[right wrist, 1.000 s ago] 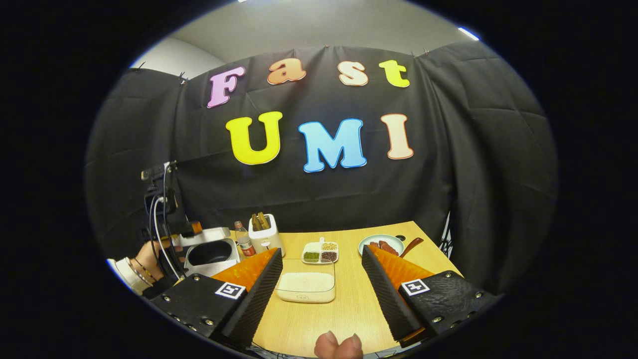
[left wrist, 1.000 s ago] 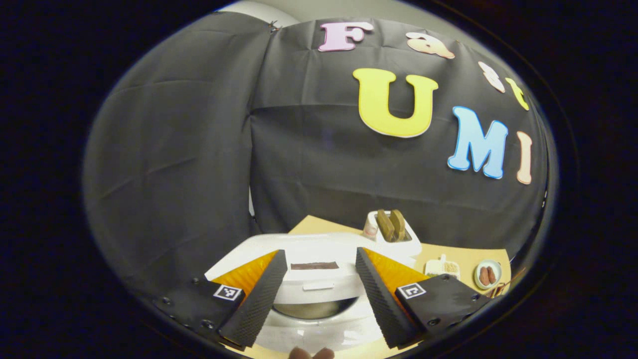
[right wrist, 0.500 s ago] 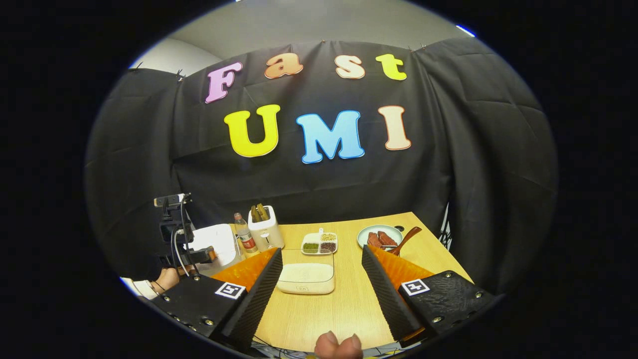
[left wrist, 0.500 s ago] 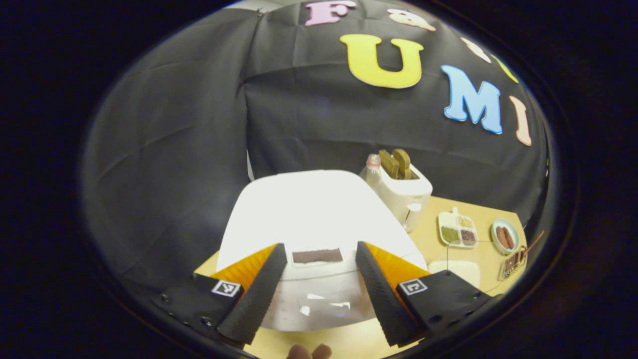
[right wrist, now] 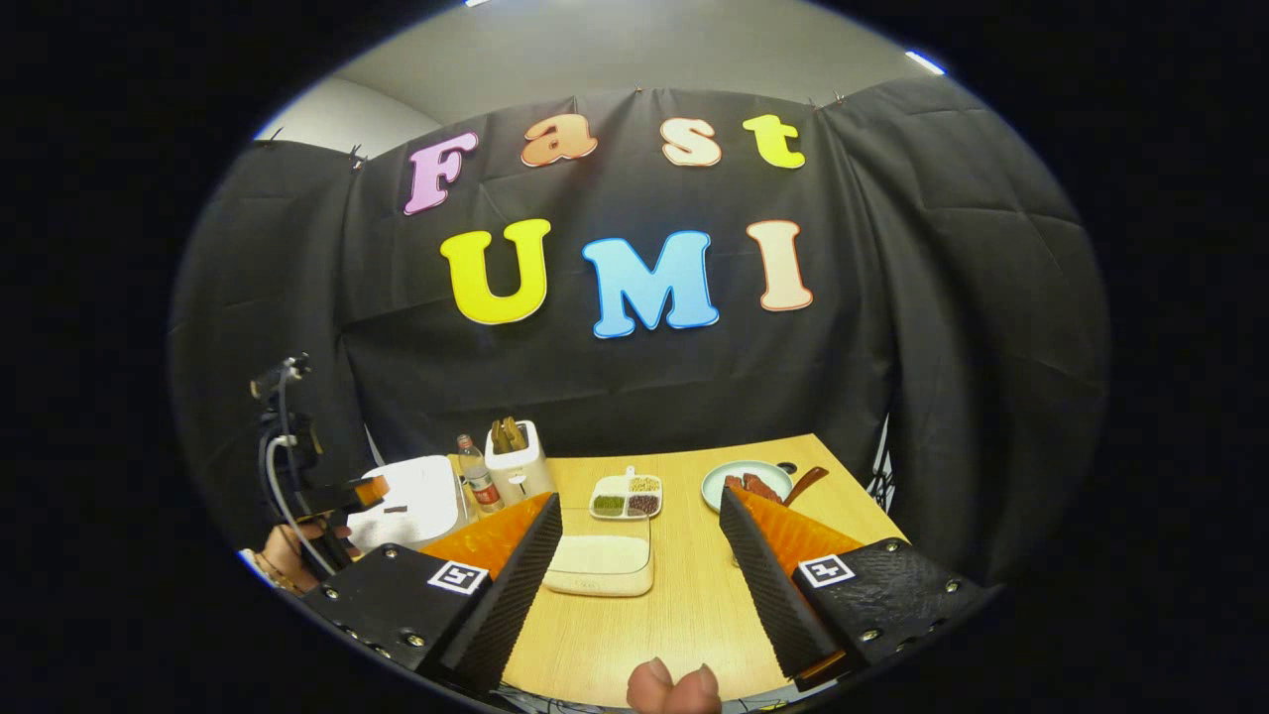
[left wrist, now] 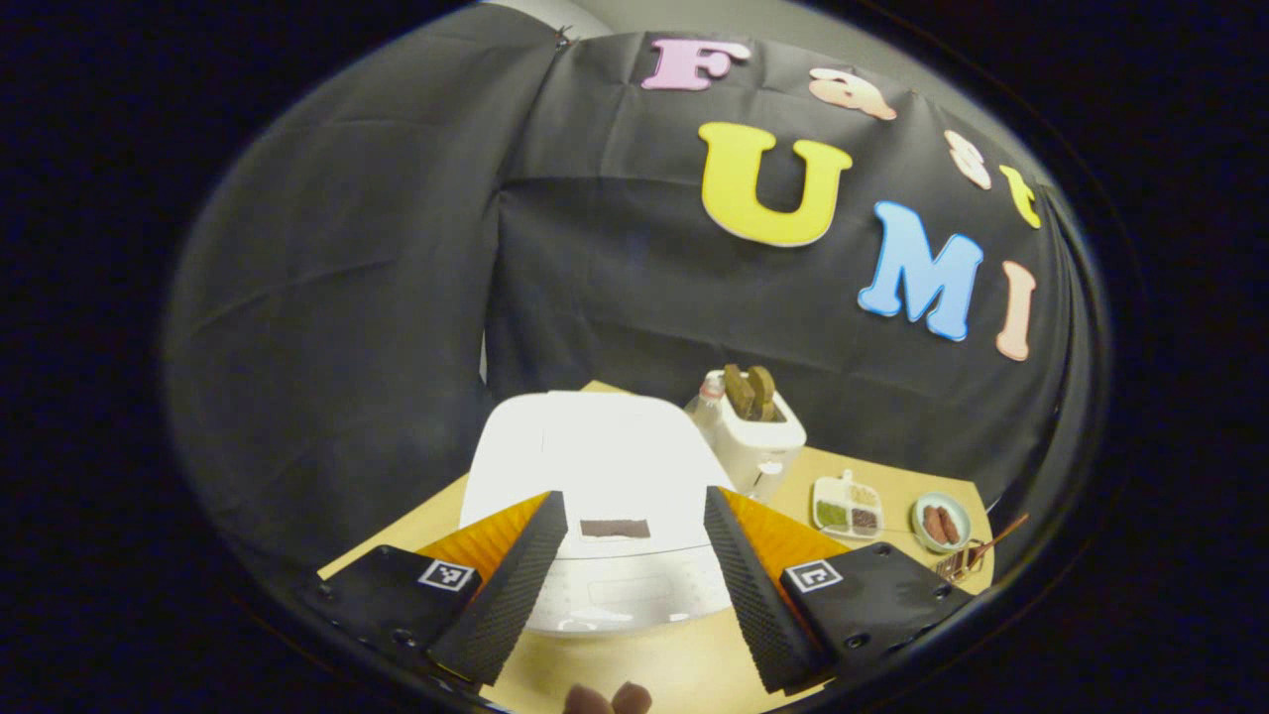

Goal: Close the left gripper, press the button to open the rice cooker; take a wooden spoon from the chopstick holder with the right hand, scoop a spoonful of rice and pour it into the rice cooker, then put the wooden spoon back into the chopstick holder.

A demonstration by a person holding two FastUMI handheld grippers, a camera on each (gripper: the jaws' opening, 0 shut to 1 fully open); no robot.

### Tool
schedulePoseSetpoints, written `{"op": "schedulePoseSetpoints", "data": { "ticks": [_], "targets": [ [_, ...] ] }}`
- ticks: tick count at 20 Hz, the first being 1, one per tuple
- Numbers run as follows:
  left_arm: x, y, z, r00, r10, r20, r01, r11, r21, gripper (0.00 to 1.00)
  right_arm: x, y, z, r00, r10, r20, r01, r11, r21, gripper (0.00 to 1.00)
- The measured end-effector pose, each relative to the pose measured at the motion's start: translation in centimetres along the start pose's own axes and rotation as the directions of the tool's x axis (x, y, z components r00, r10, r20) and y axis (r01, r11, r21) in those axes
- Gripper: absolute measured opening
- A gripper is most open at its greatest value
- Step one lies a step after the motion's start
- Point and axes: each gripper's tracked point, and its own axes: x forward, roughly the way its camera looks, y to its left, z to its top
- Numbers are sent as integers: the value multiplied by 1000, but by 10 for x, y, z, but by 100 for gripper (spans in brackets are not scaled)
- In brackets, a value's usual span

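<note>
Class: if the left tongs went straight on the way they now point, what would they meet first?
Probably the rice cooker: its closed white lid lies straight ahead of the open left tongs, though depth is unclear.

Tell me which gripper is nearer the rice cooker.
Left. The left gripper hovers directly over the rice cooker; the right gripper hangs over the table's middle.

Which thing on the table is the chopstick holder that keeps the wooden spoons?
Find the big white rice cooker at the table's back left. Just right of it, past a small bottle, stands the chopstick holder: a tall white box, the one with brown wooden handles poking out of its top.
</note>
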Motion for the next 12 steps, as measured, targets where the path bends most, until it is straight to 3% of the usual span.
{"op": "schedulePoseSetpoints", "data": {
  "ticks": [5,8,9,10,12],
  "targets": [
    [-117,-66,64,982,-133,137,130,991,31,94,6,-26,41,997,44,69,-46,999,26,98],
    [-193,-124,99,943,-235,236,232,972,41,97,-3,-59,76,990,45,131,-45,999,0,98],
    [-217,-144,107,931,-259,258,257,965,42,94,-7,-68,82,989,48,141,-47,999,-13,98],
    [-241,-158,104,919,-279,277,279,959,42,100,-12,-79,89,987,52,152,-49,999,-20,98],
    [-286,-188,110,899,-311,309,312,949,49,97,-21,-99,100,984,53,171,-50,998,-22,98]
  ]
}}
